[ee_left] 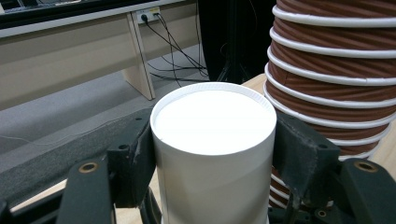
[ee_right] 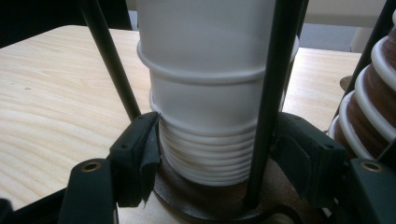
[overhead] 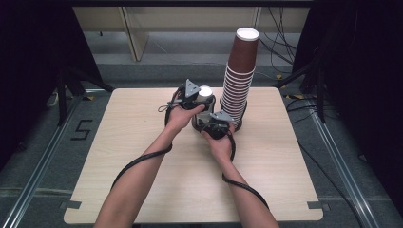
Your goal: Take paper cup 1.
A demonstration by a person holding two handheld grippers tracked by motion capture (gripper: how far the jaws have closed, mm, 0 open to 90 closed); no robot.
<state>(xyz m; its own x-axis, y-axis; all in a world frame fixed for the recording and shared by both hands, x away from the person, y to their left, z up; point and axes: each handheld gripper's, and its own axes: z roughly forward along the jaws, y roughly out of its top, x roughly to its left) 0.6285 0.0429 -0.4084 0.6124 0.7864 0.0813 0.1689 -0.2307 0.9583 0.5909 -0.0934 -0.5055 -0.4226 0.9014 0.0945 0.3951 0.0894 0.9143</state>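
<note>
White cup stack [ee_left: 212,140] sits between both grippers, in a wire holder on a dark base [ee_right: 219,198]. Left gripper [ee_left: 212,154] clamps the top cup near its upturned bottom. Right gripper [ee_right: 210,163] is clenched on the lower rims of the stack. Brown cup stack [overhead: 240,80] stands just beside the right gripper, on the table [overhead: 119,137].

A light wooden table [overhead: 142,180] carries two cup stacks, white [overhead: 205,102] and brown [overhead: 239,80].

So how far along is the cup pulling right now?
Done: nothing visibly separated yet. In hand: left gripper clamps the top white cup; right gripper clamps the lower cups in the holder. Left: lifting the top cup free. The brown stack stands untouched.
</note>
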